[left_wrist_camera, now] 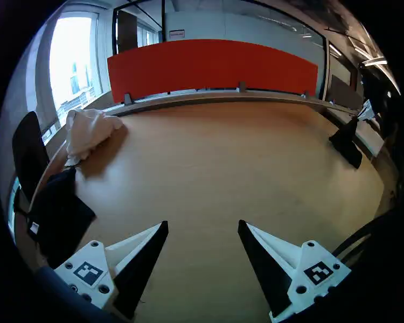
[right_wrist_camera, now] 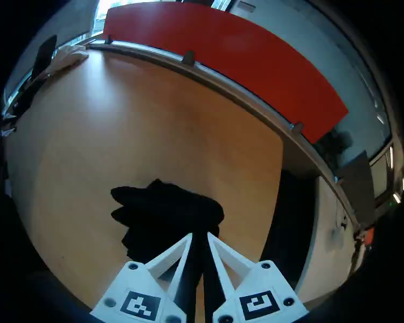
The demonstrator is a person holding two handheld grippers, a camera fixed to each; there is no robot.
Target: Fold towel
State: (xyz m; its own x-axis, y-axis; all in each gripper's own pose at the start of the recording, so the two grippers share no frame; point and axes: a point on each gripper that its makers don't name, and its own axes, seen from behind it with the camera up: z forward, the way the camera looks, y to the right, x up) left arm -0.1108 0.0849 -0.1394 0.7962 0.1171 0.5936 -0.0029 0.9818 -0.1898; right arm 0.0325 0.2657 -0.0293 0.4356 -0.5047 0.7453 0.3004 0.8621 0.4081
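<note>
Right gripper: fingers narrow, nearly closed, tips at the near rim of a crumpled dark towel. Cannot tell if a fold is pinched. The towel lies bunched on the surface, close to a side edge.

Left gripper: wide, empty, over bare wood.

Risk: with no corner exposed, a pull would likely drag the whole heap, perhaps off that edge, and one gripper alone cannot spread it.

Unclear: the towel's corners are buried. A dark shape at the far right edge cannot be identified. A white cloth is heaped at the far left corner.
</note>
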